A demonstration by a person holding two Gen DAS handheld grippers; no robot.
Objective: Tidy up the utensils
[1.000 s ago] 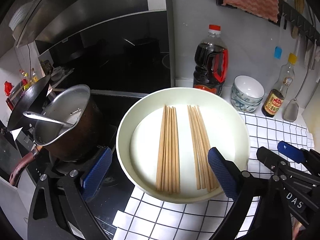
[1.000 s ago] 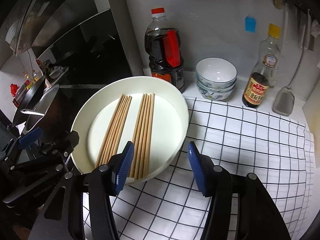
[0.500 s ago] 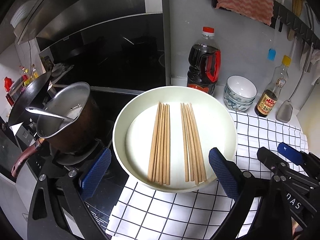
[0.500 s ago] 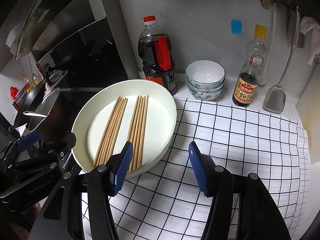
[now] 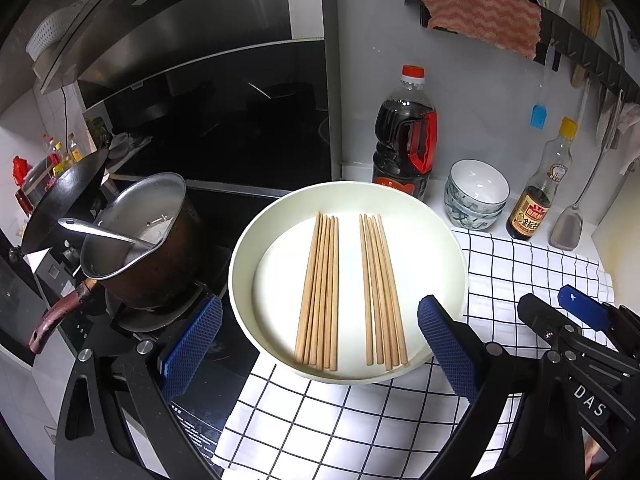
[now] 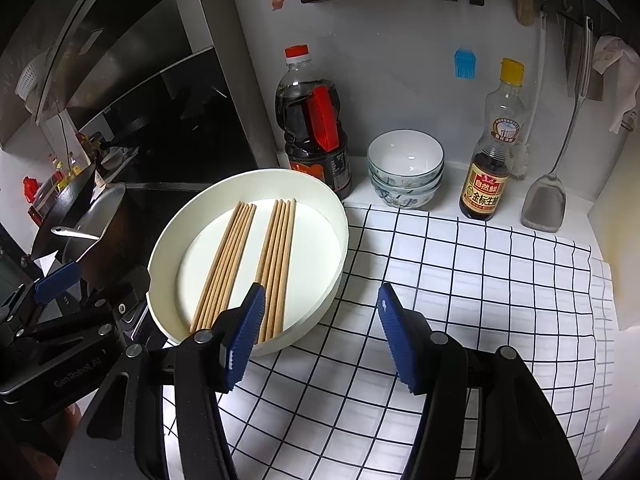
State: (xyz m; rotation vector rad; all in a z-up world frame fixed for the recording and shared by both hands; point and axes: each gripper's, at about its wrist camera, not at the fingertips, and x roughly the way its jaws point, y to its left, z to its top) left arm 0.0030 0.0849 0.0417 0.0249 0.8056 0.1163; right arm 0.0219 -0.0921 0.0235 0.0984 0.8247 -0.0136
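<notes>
A round white tray (image 5: pixel 244 260) (image 6: pixel 340 224) sits on the counter's checked cloth and holds two bundles of wooden chopsticks: a left bundle (image 5: pixel 318 292) (image 6: pixel 224 268) and a right bundle (image 5: pixel 382 292) (image 6: pixel 278 264), side by side and apart. My left gripper (image 5: pixel 320 344) is open and empty, held back from the tray's near rim. My right gripper (image 6: pixel 322 332) is open and empty, just right of the tray's near edge above the cloth. Each gripper shows at the side of the other's view.
A pot with a ladle (image 5: pixel 140 240) stands on the stove to the left. Behind the tray are a dark soy sauce jug (image 6: pixel 314 120), stacked bowls (image 6: pixel 406 168), a small sauce bottle (image 6: pixel 490 160) and a hanging spatula (image 6: pixel 544 204). The checked cloth (image 6: pixel 460 300) spreads to the right.
Both grippers have pulled back and up from the tray, so it looks smaller and farther. The chopsticks have not moved. Both grippers stay open.
</notes>
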